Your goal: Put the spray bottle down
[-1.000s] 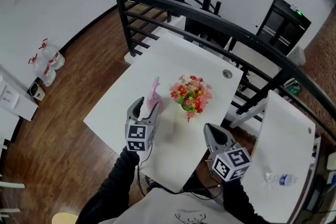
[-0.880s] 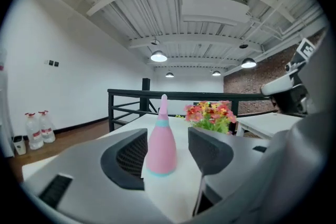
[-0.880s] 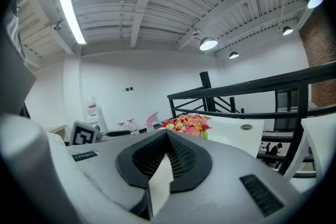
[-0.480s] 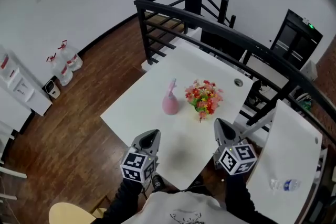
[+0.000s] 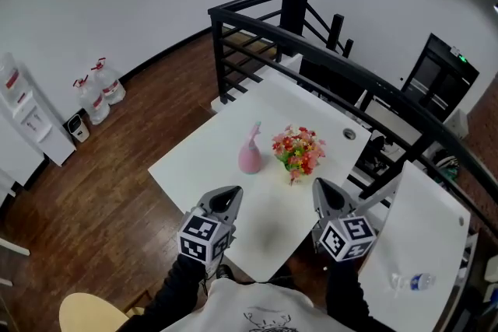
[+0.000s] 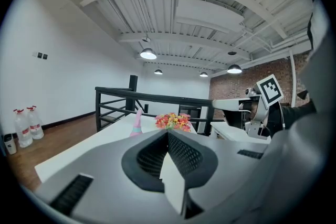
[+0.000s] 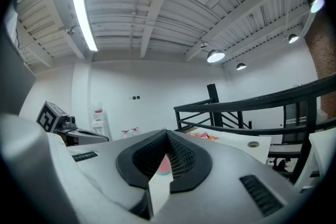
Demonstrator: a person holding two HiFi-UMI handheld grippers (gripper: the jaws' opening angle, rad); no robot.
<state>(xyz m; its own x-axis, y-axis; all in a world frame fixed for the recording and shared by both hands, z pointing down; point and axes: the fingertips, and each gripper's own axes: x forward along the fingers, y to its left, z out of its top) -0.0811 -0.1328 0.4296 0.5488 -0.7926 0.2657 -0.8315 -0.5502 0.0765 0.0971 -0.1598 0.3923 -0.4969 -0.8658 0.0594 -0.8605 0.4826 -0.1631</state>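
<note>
The pink spray bottle (image 5: pixel 250 151) stands upright by itself on the white table (image 5: pixel 194 159), just left of the flowers; it also shows far off as the pink spray bottle (image 6: pixel 137 122) and as a sliver of the pink spray bottle (image 7: pixel 164 165) between the jaws. My left gripper (image 5: pixel 230 197) is shut and empty, drawn back over the table's near edge, well short of the bottle. My right gripper (image 5: pixel 327 198) is shut too, holding nothing, at the near right edge. In their own views the left gripper (image 6: pixel 168 132) and right gripper (image 7: pixel 167 135) show jaws closed tip to tip.
A pot of red and pink flowers (image 5: pixel 296 152) stands beside the bottle. A black railing (image 5: pixel 327 50) runs behind the table. A second white table (image 5: pixel 416 229) with a water bottle (image 5: pixel 415 281) lies to the right. Water jugs (image 5: pixel 99 89) stand by the wall.
My left gripper let go of the spray bottle, shut, and pulled back toward me to the near edge. The bottle stays standing on the table. The right gripper rose slightly.
</note>
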